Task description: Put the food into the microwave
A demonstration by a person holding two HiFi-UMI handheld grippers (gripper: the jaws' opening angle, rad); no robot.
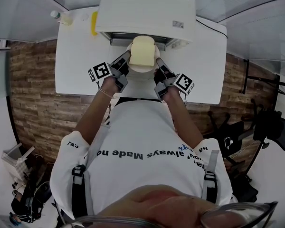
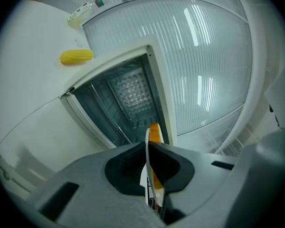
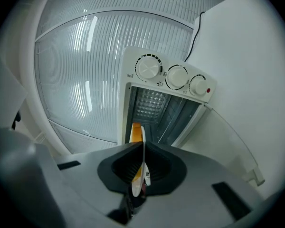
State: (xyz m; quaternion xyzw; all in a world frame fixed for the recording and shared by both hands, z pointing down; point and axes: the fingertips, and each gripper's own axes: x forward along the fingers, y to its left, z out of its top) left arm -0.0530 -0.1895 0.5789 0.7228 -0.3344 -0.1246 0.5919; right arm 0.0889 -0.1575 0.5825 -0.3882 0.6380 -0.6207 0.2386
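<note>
A pale slice of bread [image 1: 142, 50] lies on a white plate [image 1: 143, 68], held level just in front of the white microwave [image 1: 147, 11]. My left gripper [image 1: 126, 58] is shut on the plate's left rim and my right gripper [image 1: 158, 62] on its right rim. In the left gripper view the plate's thin rim [image 2: 147, 170] stands edge-on between the shut jaws of the left gripper [image 2: 149, 148], with the food's orange edge [image 2: 155, 133] behind it. The right gripper view shows the same: the right gripper [image 3: 142, 151], the rim [image 3: 142, 167] and the food [image 3: 136, 131]. The open cavity [image 2: 128, 103] lies straight ahead.
The microwave stands at the back of a white table [image 1: 80, 65]. Its control knobs [image 3: 175, 75] sit beside the cavity [image 3: 156, 110], and its glass door [image 3: 230, 144] hangs open. A yellow corn cob [image 1: 93, 23] and a small bottle [image 1: 61, 17] lie left of the microwave.
</note>
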